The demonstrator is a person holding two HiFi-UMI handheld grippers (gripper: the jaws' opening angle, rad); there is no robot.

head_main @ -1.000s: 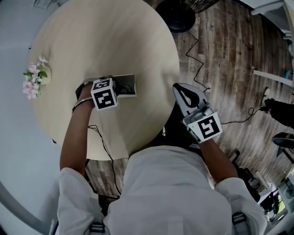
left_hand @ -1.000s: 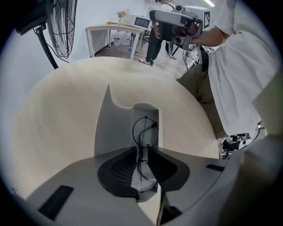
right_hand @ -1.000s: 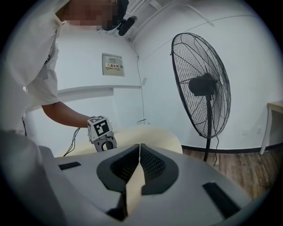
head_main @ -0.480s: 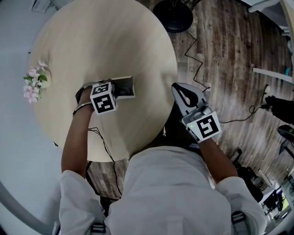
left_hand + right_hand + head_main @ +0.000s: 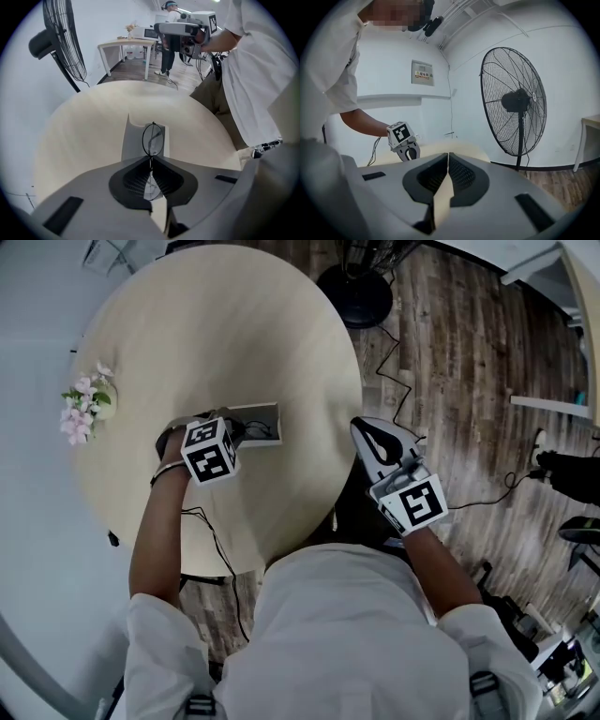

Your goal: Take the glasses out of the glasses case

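- Table (image 5: pixel 281 324): round, pale wood.
- Fan (image 5: pixel 515 101): stands on the floor beyond the table's far edge.
- Right gripper (image 5: pixel 447 158): held about level, off the table's right edge. Jaws together, nothing between them.
- Left gripper (image 5: pixel 151 158): points steeply down over the case. Jaws closing to a narrow slit, with the glasses' thin frame pinched at the tips.
- Case (image 5: pixel 133 140): grey, open, flat near the table's middle.
- Flowers (image 5: pixel 82 409): small pink sprig at the left edge, well apart from the case.
- Glasses (image 5: pixel 153 139): thin wire. 1 round lens shows beyond the jaw tips, over the case; the rest sits between the pads. Whether they are fully clear of the case cannot be told.

Step in hand, as judged: lifting out.
- Raise straight up, so no temple catches a case wall.
- Keep the squeeze light; the wire looks easy to bend.
- If the case rises too, the right gripper could pin its near corner.
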